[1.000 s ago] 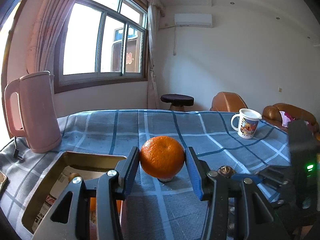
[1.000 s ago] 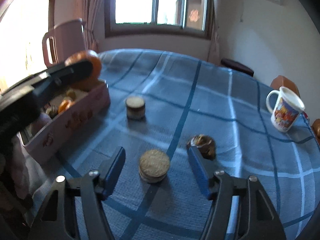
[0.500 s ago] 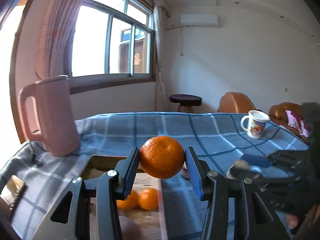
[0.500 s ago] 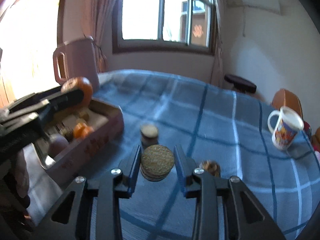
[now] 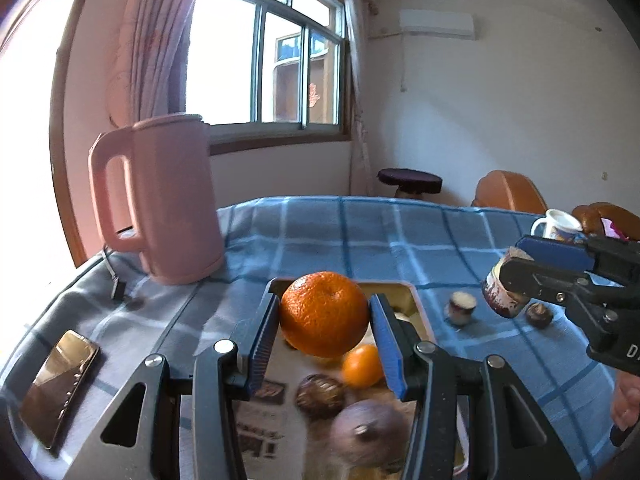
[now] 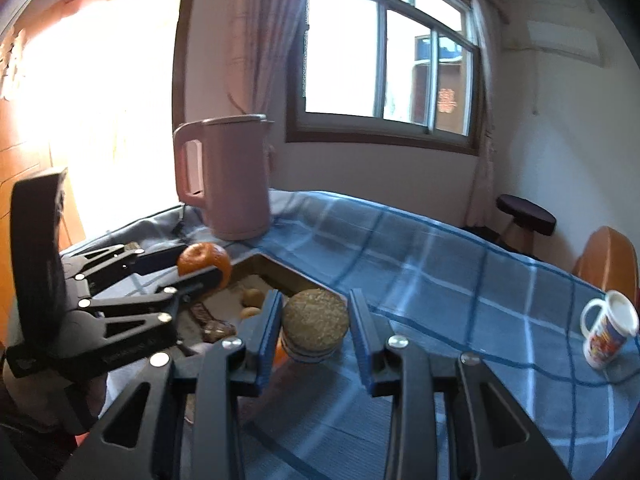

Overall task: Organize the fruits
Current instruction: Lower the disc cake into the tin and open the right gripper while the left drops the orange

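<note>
My left gripper [image 5: 324, 320] is shut on a large orange [image 5: 323, 320] and holds it above the open box [image 5: 418, 308]. The box holds a small orange [image 5: 363, 365], a dark brown fruit [image 5: 320, 396] and a purple round fruit [image 5: 366, 432]. My right gripper [image 6: 314, 320] is shut on a round cork-topped jar [image 6: 314, 326] and holds it in the air beside the box [image 6: 280, 272]. In the left wrist view the right gripper [image 5: 516, 280] shows at the right with the jar [image 5: 500, 292]. In the right wrist view the left gripper [image 6: 200, 266] shows with the orange [image 6: 202, 262].
A pink kettle [image 5: 160, 200] stands at the back left on the blue checked tablecloth [image 5: 360, 232]. A phone [image 5: 60, 384] lies at the near left. A second small jar [image 5: 462, 308] and a dark round thing [image 5: 538, 314] sit right of the box. A mug [image 6: 608, 330] stands far right.
My left gripper has carried the orange left and over the box. My right gripper closed on the jar, lifted it off the cloth and moved it left towards the box.
</note>
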`<state>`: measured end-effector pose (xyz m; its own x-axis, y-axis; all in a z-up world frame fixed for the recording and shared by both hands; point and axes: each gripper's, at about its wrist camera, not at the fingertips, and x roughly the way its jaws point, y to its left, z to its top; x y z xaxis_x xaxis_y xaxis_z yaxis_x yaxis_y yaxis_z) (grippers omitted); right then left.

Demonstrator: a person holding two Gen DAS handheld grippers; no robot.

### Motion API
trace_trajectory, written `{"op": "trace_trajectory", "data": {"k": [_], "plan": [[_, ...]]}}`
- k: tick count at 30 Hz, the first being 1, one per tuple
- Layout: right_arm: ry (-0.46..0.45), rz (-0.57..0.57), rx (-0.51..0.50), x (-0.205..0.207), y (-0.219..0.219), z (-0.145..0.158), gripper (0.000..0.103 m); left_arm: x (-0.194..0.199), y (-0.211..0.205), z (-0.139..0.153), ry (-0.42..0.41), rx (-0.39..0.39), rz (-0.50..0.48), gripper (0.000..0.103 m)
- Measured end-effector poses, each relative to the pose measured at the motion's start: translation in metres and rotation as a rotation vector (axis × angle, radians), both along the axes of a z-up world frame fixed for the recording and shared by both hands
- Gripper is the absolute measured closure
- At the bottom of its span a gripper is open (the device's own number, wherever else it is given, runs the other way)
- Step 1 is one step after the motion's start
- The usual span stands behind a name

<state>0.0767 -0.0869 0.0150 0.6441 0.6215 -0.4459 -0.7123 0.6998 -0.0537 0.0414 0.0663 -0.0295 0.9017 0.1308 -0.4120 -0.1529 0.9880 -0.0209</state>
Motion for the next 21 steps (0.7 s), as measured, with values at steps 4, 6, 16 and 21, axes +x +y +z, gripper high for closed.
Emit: {"op": "trace_trajectory", "data": {"k": [4,6,16,21], "plan": [[0.002,0.042,-0.025,-0.005,0.024,-0.008,0.067,-0.002,0.013,-0.010,0.025,-0.001,0.028,0.054],[0.009,0.055,-0.037,-0.006,0.031,-0.013,0.067,-0.003,0.019,-0.015,0.038,-0.002,0.044,0.054],[0.036,0.085,-0.081,-0.004,0.059,-0.032,0.066,-0.007,0.032,-0.022,0.071,0.002,0.064,0.054],[0.053,0.084,-0.088,-0.002,0.063,-0.038,0.066,-0.007,0.032,-0.027,0.085,0.001,0.056,0.054]]}}
